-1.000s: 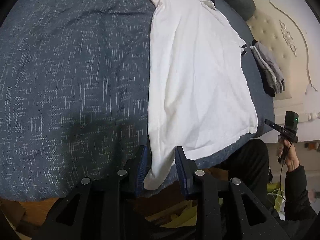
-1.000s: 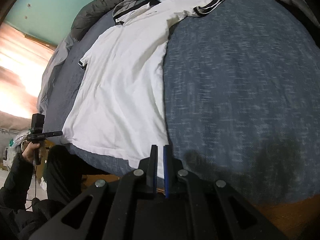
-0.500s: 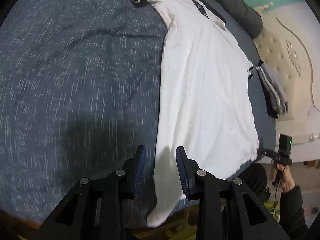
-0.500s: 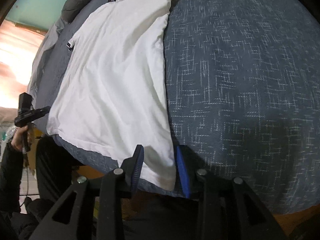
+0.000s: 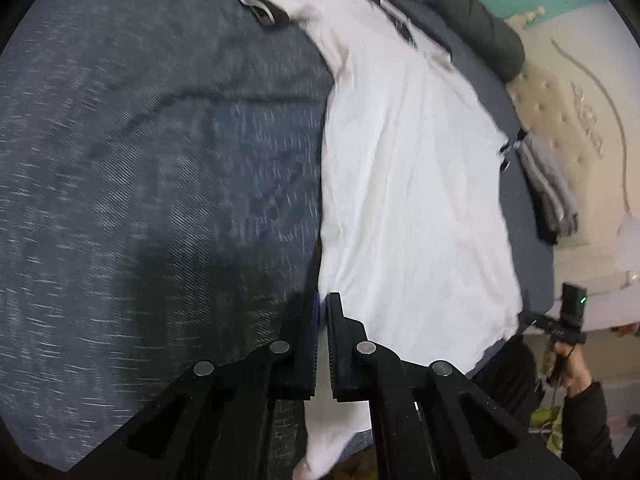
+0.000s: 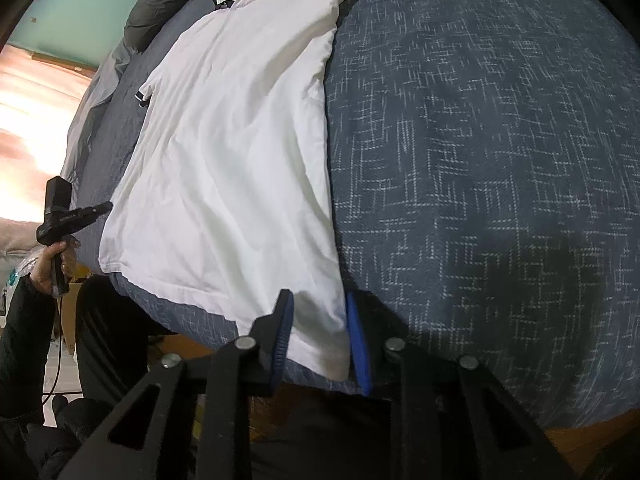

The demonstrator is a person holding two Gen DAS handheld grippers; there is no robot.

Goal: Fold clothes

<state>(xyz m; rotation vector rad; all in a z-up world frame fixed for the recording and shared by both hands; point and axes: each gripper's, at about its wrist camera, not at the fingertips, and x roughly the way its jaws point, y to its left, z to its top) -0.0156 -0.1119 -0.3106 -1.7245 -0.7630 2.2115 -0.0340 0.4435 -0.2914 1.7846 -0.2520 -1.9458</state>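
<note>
A white polo shirt (image 5: 408, 200) with black-trimmed collar and sleeves lies flat on the dark blue bedspread (image 5: 160, 160), its hem towards me. My left gripper (image 5: 322, 308) is shut on the shirt's near side edge just above the hem, and a loose bit of white fabric hangs below the jaws. In the right wrist view the same shirt (image 6: 240, 140) has its other hem corner lying between the blue pads of my right gripper (image 6: 318, 320). Those jaws are closing, with a gap still showing beside the cloth.
The bed's near edge runs right under both grippers. A folded grey garment (image 5: 548, 184) lies by the cream headboard (image 5: 580, 120), and a dark jacket (image 5: 480, 36) sits past the collar. A person in black at the bedside holds a black device (image 6: 60, 212).
The left gripper slid forward along the shirt's edge and closed on it. The right gripper opened, sank to the hem corner, and has narrowed around it.
</note>
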